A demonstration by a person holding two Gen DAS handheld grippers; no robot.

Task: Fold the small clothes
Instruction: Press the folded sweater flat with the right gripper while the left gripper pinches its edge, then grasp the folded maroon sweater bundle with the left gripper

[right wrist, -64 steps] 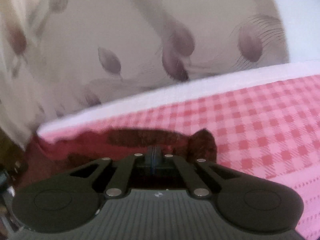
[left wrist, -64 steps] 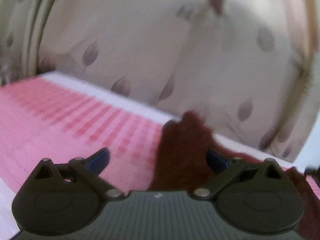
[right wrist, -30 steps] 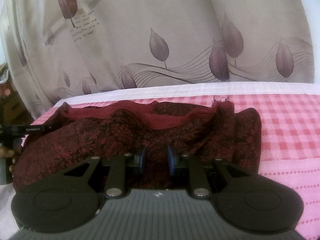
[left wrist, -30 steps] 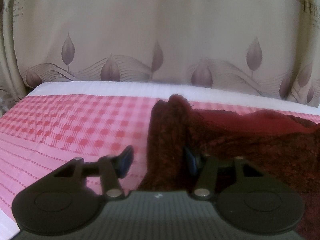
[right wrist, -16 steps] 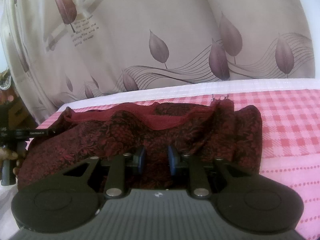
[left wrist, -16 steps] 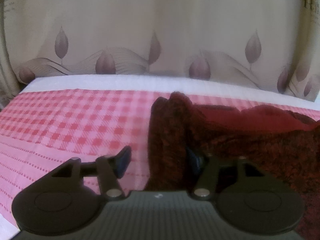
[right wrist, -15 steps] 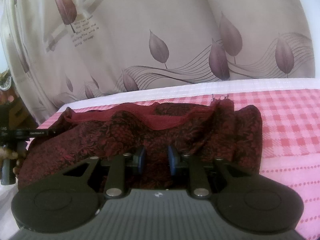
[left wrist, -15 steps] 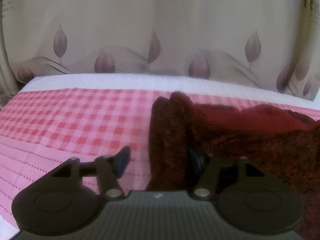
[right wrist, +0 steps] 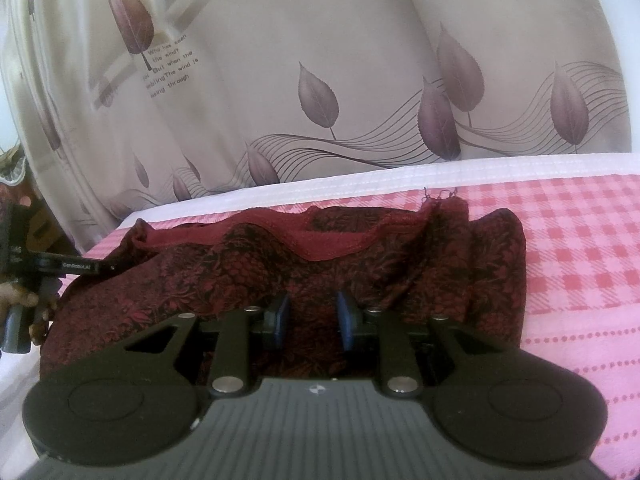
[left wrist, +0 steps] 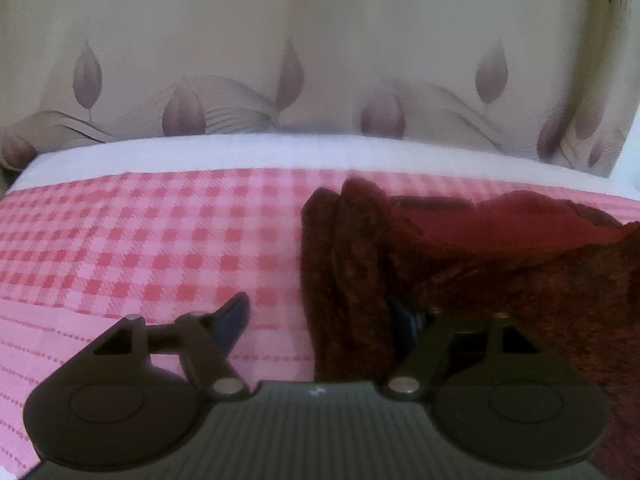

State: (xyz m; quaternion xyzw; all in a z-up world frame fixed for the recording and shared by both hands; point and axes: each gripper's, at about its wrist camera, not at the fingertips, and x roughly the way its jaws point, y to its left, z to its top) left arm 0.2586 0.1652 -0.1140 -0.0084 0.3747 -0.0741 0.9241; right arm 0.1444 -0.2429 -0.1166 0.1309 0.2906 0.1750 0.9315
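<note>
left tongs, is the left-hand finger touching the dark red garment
Apart. In the left wrist view the opening left tongs show that finger over bare pink checked cloth, a clear strip short of the dark red garment's edge.

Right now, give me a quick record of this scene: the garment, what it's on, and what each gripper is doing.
garment: dark red patterned cloth, bunched, red inner band showing
surface: pink checked cover
backdrop: beige leaf-print curtain
left gripper: jaws opening, the garment's edge between them, pads apart
right gripper: narrow gap, fabric lies between the pads; a grip cannot be confirmed
</note>
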